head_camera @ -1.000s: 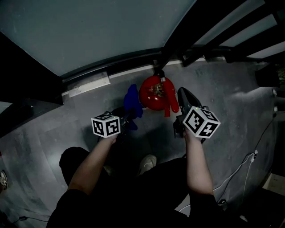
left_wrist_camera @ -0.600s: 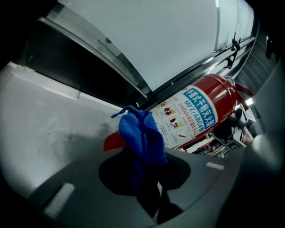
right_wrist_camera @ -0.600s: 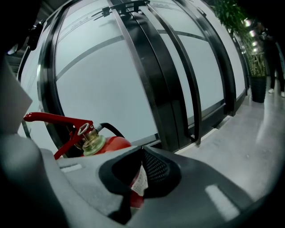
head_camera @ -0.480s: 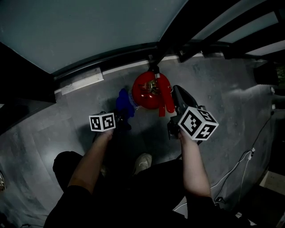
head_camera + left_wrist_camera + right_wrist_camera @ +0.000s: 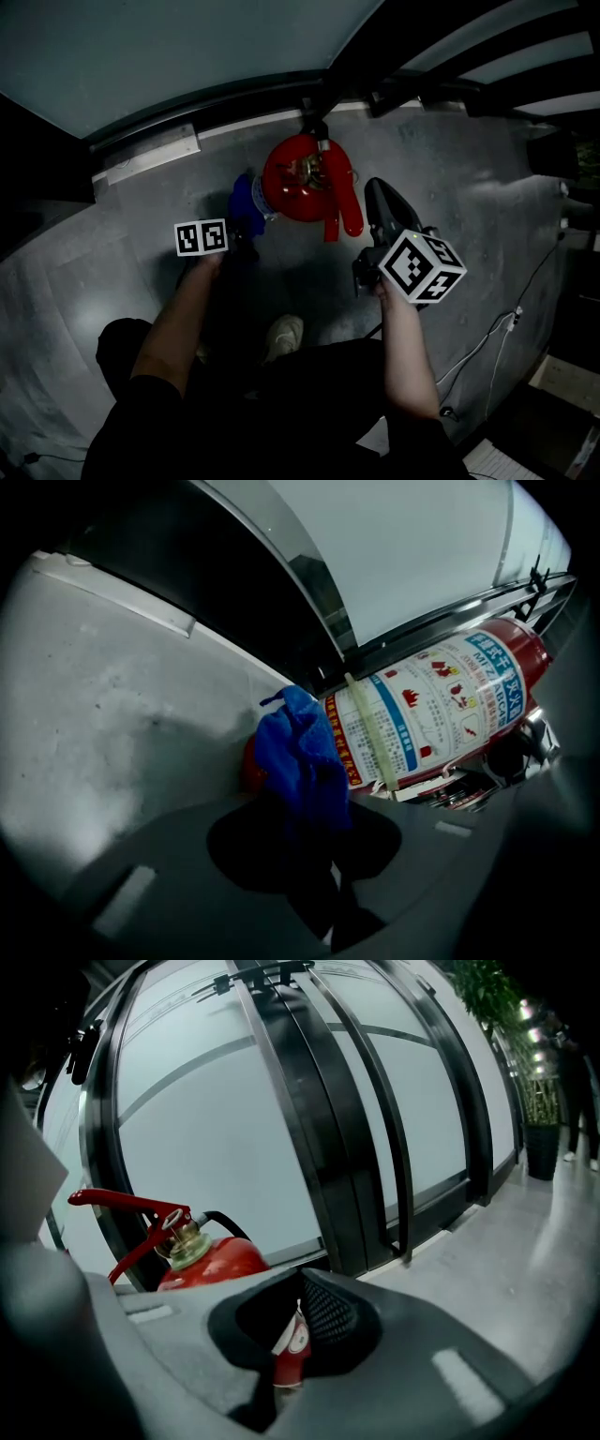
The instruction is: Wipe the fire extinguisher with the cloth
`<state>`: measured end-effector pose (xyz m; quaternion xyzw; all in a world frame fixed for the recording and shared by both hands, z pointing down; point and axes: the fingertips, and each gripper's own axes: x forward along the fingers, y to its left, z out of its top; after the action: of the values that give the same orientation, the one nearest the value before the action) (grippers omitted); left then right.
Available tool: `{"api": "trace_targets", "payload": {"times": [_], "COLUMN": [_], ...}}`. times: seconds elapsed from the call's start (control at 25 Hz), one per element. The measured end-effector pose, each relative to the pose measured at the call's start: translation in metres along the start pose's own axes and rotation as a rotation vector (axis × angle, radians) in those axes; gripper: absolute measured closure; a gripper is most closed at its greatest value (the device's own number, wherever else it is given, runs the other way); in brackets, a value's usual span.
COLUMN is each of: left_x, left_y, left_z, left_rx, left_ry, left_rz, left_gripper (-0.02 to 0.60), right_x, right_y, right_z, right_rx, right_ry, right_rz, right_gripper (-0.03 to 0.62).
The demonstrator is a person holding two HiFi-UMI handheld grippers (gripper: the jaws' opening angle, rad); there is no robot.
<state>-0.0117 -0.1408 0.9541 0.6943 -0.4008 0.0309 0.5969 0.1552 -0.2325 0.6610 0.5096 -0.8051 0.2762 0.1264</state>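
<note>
The left gripper (image 5: 309, 841) is pinching the blue cloth (image 5: 305, 752). Its jaws are pressed together on the lower end, so the bunched cloth is sticking out ahead of them and seems to be touching the side of the extinguisher (image 5: 441, 700), low on the printed label (image 5: 412, 719). The right gripper (image 5: 291, 1330) is hanging just beside the cylinder on the other side, level with the red lever (image 5: 117, 1202). Its jaws are drawn close, and a small red and white bit is showing in the narrow gap. I cannot tell whether they are nipping it or whether it is lying behind them. The extinguisher is standing upright on the grey floor (image 5: 103, 714), hard against the foot of the glass wall (image 5: 216, 1119), directly in front of the person and between the two grippers. To my eye the wiping itself is under way, with the cloth working the left flank of the cylinder while most of the body is waiting its turn. The next move is calling for a firm drag of the cloth along the label and round the curve. It needs enough pressure to clean but not enough to rock the cylinder, and the right gripper is well placed to steady the top if needed. The wall side is looking hard to reach.
</note>
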Motion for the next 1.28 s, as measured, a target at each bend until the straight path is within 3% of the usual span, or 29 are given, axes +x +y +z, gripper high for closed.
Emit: {"api": "trace_targets", "payload": {"times": [0.24, 0.44, 0.52, 0.64, 0.76, 0.84, 1.0, 1.08, 1.16, 1.28], "left_x": [0.015, 0.013, 0.001, -0.024, -0.057, -0.083, -0.145, -0.166, -0.172, -0.156], "left_y": [0.008, 0.001, -0.002, -0.018, -0.047, -0.082, -0.179, -0.223, -0.256, -0.28], "left_z": [-0.022, -0.045, -0.042, -0.025, 0.008, 0.032, 0.06, 0.056, 0.047, 0.036], "left_rx": [-0.036, -0.157, -0.165, -0.089, 0.02, 0.16, 0.56, 0.66, 0.624, 0.47], "left_ry": [0.073, 0.16, 0.162, 0.119, 0.008, -0.069, -0.225, -0.286, -0.314, -0.306], "left_rz": [0.045, 0.032, 0.055, 0.096, 0.134, 0.108, -0.003, -0.107, -0.221, -0.318], "left_gripper": [0.499, 0.499, 0.499, 0.499, 0.499, 0.499, 0.498, 0.499, 0.497, 0.497], "right_x": [-0.003, 0.001, 0.005, 0.01, 0.014, 0.018, 0.026, 0.029, 0.03, 0.031], "right_y": [-0.011, -0.01, -0.01, -0.016, -0.02, -0.017, -0.009, -0.008, -0.008, -0.006], "right_z": [-0.007, 0.0, 0.002, 0.008, 0.013, 0.017, 0.021, 0.019, 0.021, 0.024], "right_rx": [0.006, -0.022, -0.024, -0.018, 0.002, 0.018, 0.002, 0.001, 0.007, 0.005], "right_ry": [0.019, 0.025, 0.025, 0.016, 0.01, 0.001, -0.007, 0.005, 0.007, 0.0], "right_rz": [-0.013, -0.024, -0.027, -0.045, -0.061, -0.059, -0.055, -0.058, -0.058, -0.059], "right_gripper": [0.586, 0.586, 0.586, 0.586, 0.586, 0.586, 0.586, 0.586, 0.585, 0.586]}}
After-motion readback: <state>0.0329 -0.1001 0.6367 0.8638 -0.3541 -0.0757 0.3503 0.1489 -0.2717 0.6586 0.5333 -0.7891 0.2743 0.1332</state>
